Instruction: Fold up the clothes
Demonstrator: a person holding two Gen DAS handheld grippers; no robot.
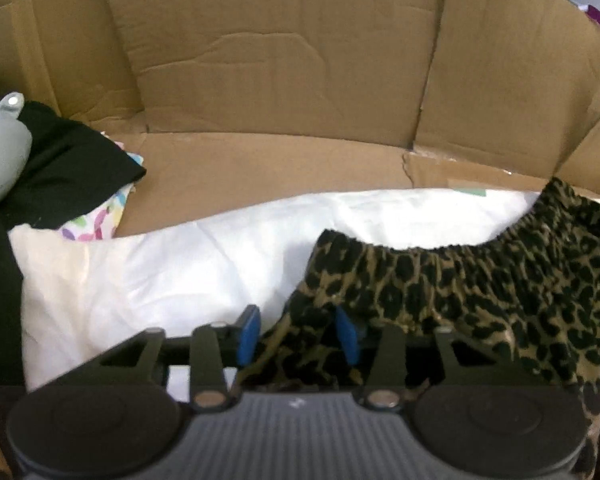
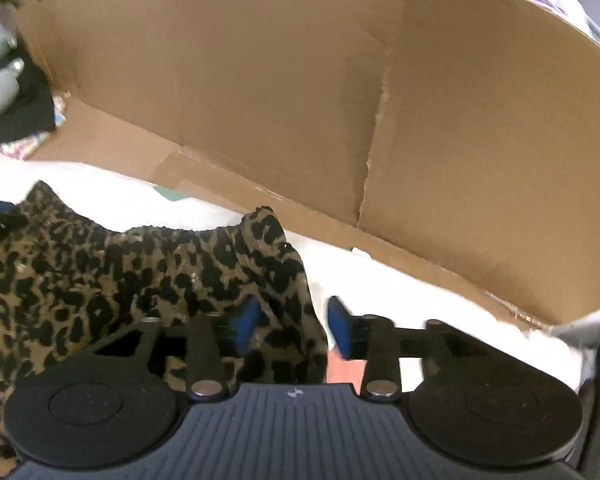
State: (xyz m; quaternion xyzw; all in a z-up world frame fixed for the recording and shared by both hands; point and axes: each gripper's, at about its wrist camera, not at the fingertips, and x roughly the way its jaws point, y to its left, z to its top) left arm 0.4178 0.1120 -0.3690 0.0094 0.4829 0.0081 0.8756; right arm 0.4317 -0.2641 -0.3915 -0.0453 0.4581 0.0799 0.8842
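The left gripper (image 1: 298, 334) and right gripper (image 2: 294, 326) sit low at opposite ends of a leopard-print garment (image 1: 480, 292), each with blue fingers (image 2: 246, 324) spread apart around a bunch of its fabric, not pinching it. The garment lies on a white sheet (image 1: 160, 272). A cardboard wall (image 1: 284, 60) stands behind; a black garment (image 1: 68, 168) lies at far left.

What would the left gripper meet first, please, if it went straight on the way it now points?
Leopard-print fabric already lies between the left gripper's blue fingers, so it meets that first. Beyond lie the white sheet and, probably last, the brown cardboard wall; depth is unclear.
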